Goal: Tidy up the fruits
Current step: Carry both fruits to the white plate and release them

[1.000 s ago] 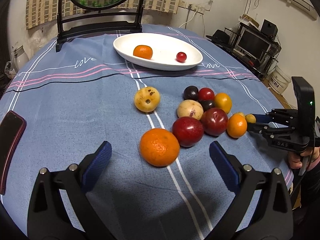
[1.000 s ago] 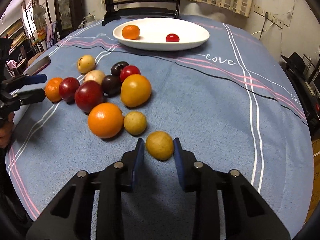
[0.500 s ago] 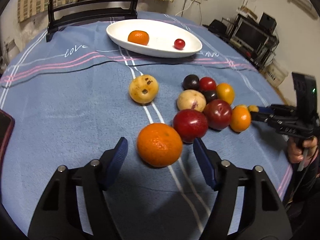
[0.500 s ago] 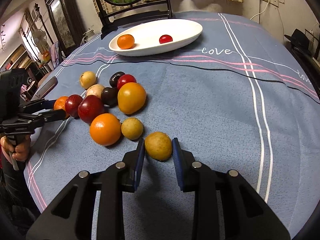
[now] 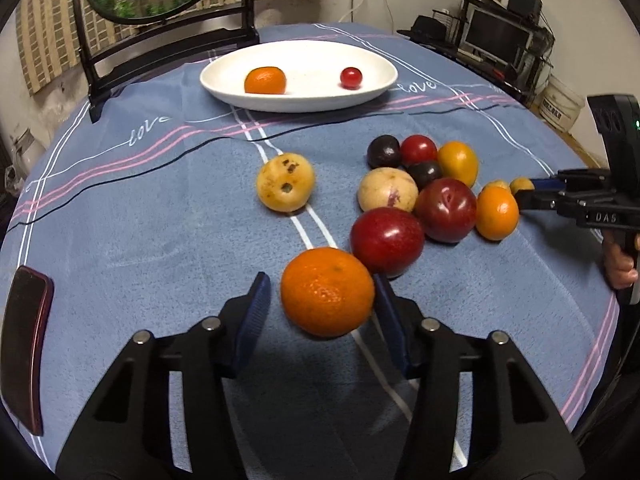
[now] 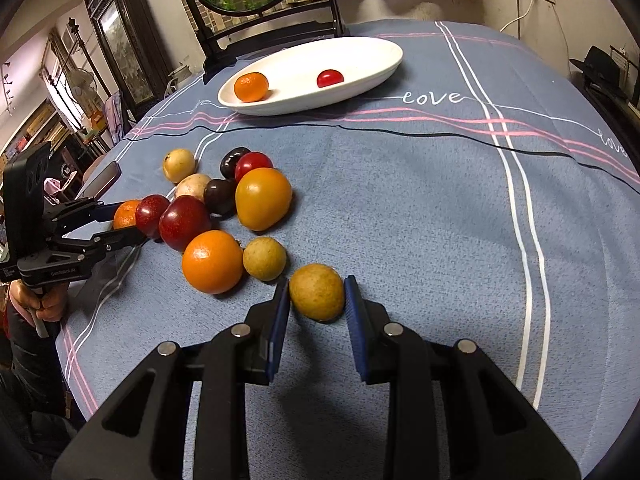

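Note:
My left gripper (image 5: 322,304) is shut on a large orange (image 5: 327,291) and holds it just above the blue cloth. My right gripper (image 6: 317,304) is shut on a small yellow-brown fruit (image 6: 317,297), lifted slightly. A cluster of red plums, dark plums, yellow and orange fruits (image 5: 432,196) lies on the cloth. A spotted yellow fruit (image 5: 285,181) sits apart to its left. The white oval plate (image 5: 376,92) at the back holds a mandarin (image 5: 265,80) and a small red fruit (image 5: 351,77).
A dark-framed round mirror stand (image 5: 168,44) stands behind the plate. A red phone (image 5: 24,356) lies at the left table edge. The table edge drops off at the right, with shelves and a bucket (image 5: 560,100) beyond.
My left gripper closed around the large orange and lifted it a little. My right gripper, gripping the small yellow-brown fruit, rose slightly and tilted left.

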